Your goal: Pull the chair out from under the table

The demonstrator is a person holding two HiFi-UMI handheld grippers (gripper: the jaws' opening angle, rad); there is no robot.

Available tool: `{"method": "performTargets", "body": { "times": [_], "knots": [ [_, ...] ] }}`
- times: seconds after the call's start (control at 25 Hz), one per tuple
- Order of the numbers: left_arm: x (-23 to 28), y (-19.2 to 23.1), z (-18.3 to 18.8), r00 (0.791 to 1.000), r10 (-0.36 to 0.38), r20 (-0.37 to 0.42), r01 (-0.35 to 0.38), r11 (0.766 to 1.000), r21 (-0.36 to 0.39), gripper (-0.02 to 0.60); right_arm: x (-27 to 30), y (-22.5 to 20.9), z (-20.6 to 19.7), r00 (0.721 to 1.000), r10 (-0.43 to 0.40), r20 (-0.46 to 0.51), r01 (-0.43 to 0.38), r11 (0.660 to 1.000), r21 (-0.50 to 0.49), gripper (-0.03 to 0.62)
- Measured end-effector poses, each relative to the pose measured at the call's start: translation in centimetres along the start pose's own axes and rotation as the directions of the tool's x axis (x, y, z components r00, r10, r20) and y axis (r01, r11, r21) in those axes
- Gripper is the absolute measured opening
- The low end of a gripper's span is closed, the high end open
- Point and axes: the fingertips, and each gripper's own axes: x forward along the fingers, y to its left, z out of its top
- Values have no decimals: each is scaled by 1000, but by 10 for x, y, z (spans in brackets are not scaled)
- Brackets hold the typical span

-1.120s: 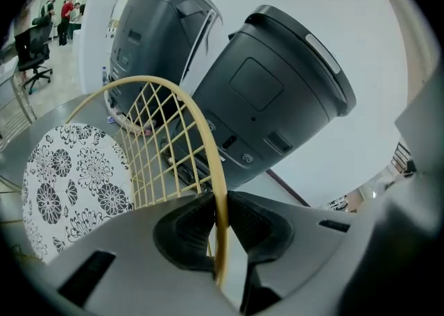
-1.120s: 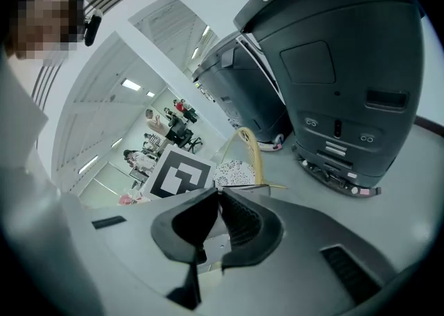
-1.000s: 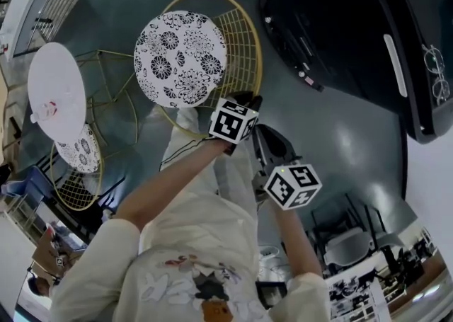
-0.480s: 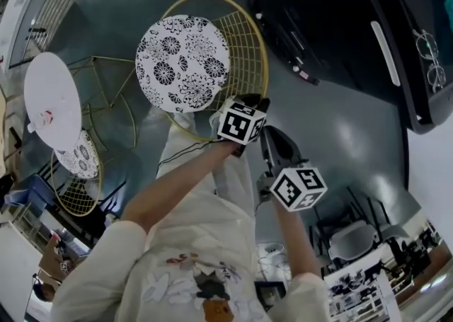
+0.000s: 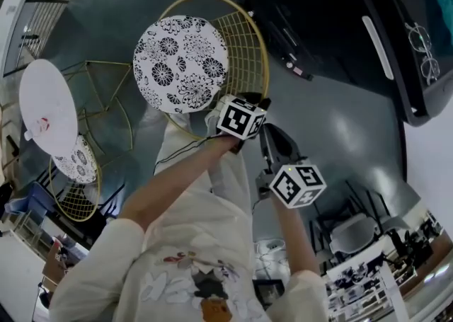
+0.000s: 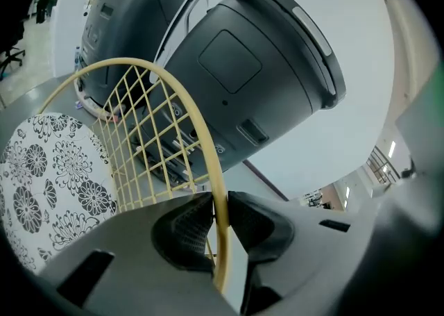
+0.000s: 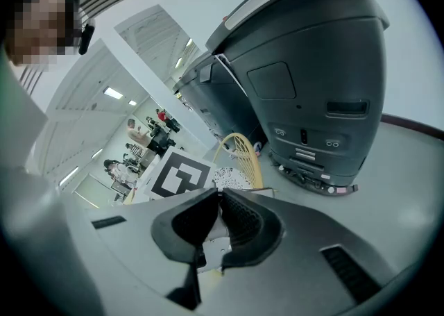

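Note:
The chair has a yellow wire back (image 5: pixel 244 52) and a round black-and-white flowered cushion (image 5: pixel 180 62); it stands apart from the white round table (image 5: pixel 48 107). My left gripper (image 5: pixel 249 101) is shut on the yellow rim of the chair back (image 6: pixel 201 127). In the left gripper view the rim runs straight down between the two pads of that gripper (image 6: pixel 220 216), with the cushion (image 6: pixel 41 176) to the left. My right gripper (image 5: pixel 265 131) hangs just below and right of the left one, clear of the chair. In the right gripper view its jaws (image 7: pixel 219 202) are shut with nothing between them.
A large dark grey machine (image 5: pixel 333 37) stands close to the right of the chair back, with a pair of glasses (image 5: pixel 425 48) on top. A second yellow chair (image 5: pixel 78 172) sits beneath the white table. Office chairs and desks show at the lower right.
The left gripper, still clamped on the rim, has shifted a little right and the chair came with it. The table now sits slightly farther from the chair. The right gripper followed.

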Motion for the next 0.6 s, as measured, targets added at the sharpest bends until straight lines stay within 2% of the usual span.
{"method": "performTargets", "body": {
  "times": [0.12, 0.32, 0.6],
  "knots": [
    [-2, 1, 0, 999, -31, -8, 31, 999, -28, 64, 4, 5, 2, 1000, -1, 8, 1, 1000, -2, 23],
    [-14, 3, 1, 999, -25, 25, 27, 998, -62, 63, 3, 16, 1, 1000, 18, 2, -18, 1000, -7, 25],
    [-42, 11, 11, 997, 11, 73, -10, 1000, -7, 43, 8, 27, 0, 1000, 22, -5, -22, 1000, -12, 23]
  ]
}}
